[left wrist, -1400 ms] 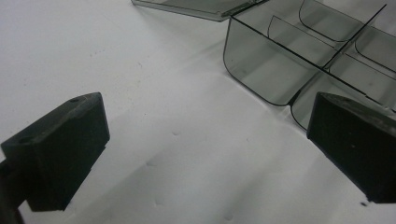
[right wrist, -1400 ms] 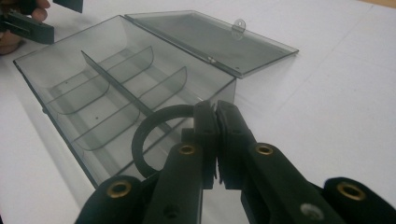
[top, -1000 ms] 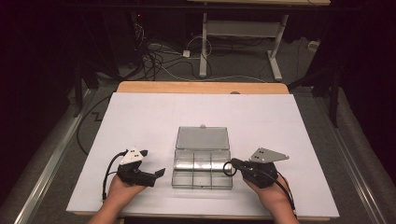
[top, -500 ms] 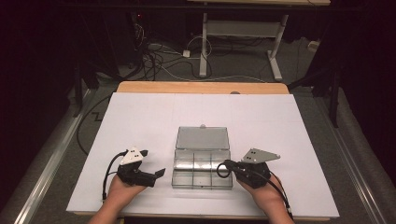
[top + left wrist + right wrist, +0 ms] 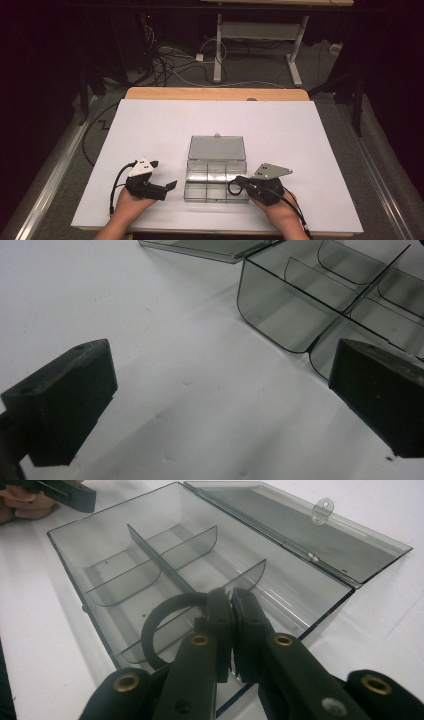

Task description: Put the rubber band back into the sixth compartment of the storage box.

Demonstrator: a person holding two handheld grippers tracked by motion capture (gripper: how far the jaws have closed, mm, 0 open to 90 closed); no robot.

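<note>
Table: white sheet (image 5: 150, 130), clear box (image 5: 216, 175) open near front edge.
Ring (image 5: 165, 625): black, light, stiff; pinch its rim.
Right gripper (image 5: 231, 605): clamped on ring.
Left gripper (image 5: 220, 405): jaws apart, empty.

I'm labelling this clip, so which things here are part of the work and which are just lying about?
Part of the work:
- black ring, pinched in the right gripper
- clear compartment box, lid open
- left gripper, jaws apart beside the box

Lying about:
- white table cover
- cables on the floor
- desk frame behind
</note>
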